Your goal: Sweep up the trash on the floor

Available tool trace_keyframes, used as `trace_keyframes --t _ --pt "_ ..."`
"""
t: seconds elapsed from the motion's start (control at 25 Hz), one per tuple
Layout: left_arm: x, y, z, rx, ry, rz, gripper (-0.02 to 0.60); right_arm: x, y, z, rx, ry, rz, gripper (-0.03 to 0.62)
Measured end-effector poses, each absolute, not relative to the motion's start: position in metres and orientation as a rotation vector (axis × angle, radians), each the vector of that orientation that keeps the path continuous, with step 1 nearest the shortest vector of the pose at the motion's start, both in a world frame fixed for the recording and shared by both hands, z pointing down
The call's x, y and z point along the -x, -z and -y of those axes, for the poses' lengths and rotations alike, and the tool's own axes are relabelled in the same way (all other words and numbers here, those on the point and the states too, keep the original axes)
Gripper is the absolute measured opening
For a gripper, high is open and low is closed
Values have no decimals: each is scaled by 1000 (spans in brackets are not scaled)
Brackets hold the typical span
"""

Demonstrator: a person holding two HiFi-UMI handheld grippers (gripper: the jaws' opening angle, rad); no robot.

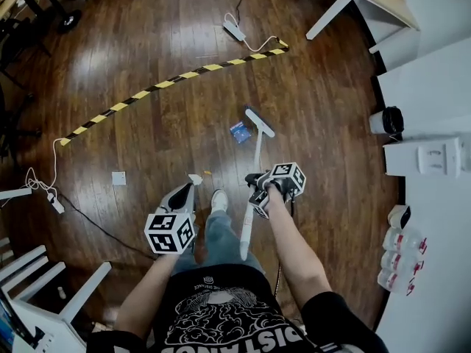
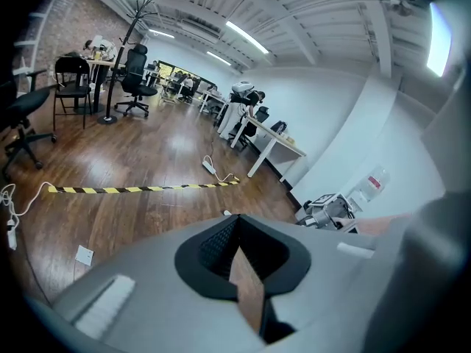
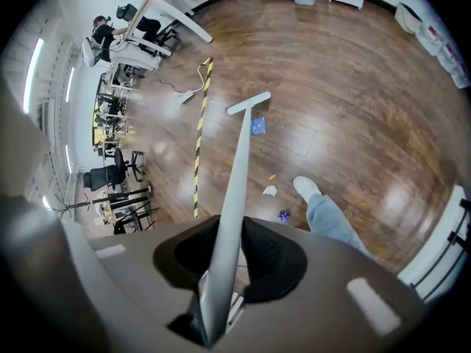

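One right claw [image 1: 255, 181] outstretched, clamping broom handle [image 1: 257, 153]

The only words I can read are on the person's black T-shirt [image 1: 221, 311]. Big white letters there spell "DIST" [image 1: 274, 336]. More letters run beside them, but the shirt folds and the picture edge cuts them, so I can't tell what they say. A tiny line of print higher on the shirt is too small to read.

Each gripper cube, one [image 1: 170, 232] and the other [image 1: 287, 175], has black-and-white square patterns, with no words or numbers on them.

The bottles [image 1: 401, 250] by the wall have red labels, but the print is too small to read.

A yellow-and-black striped tape [image 1: 173, 79] lies on the floor, with no writing on it.
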State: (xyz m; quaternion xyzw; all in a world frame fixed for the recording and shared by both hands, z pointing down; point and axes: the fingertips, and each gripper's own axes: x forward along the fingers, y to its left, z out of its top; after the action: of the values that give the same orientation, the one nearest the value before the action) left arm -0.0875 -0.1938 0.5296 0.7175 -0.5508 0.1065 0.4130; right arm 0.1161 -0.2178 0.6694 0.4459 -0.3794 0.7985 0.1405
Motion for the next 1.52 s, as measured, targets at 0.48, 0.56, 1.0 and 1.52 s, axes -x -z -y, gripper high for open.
trace_keyframes --t 0.48,0.56,1.0,1.52 --pt "64 -545 198 -1695 -342 1424 5 -179 -748 290 -1259 -2160 1019 89" --pt "73 -548 194 -1671 -343 1443 5 -171 -757 276 -1214 -2146 998 89" --pt "121 -545 152 -1652 -262 1481 5 -96 -758 171 -1067 -2128 924 83" --pt "211 -550 43 -1651 -209 1508 5 32 -748 29 -952 -2242 926 81"
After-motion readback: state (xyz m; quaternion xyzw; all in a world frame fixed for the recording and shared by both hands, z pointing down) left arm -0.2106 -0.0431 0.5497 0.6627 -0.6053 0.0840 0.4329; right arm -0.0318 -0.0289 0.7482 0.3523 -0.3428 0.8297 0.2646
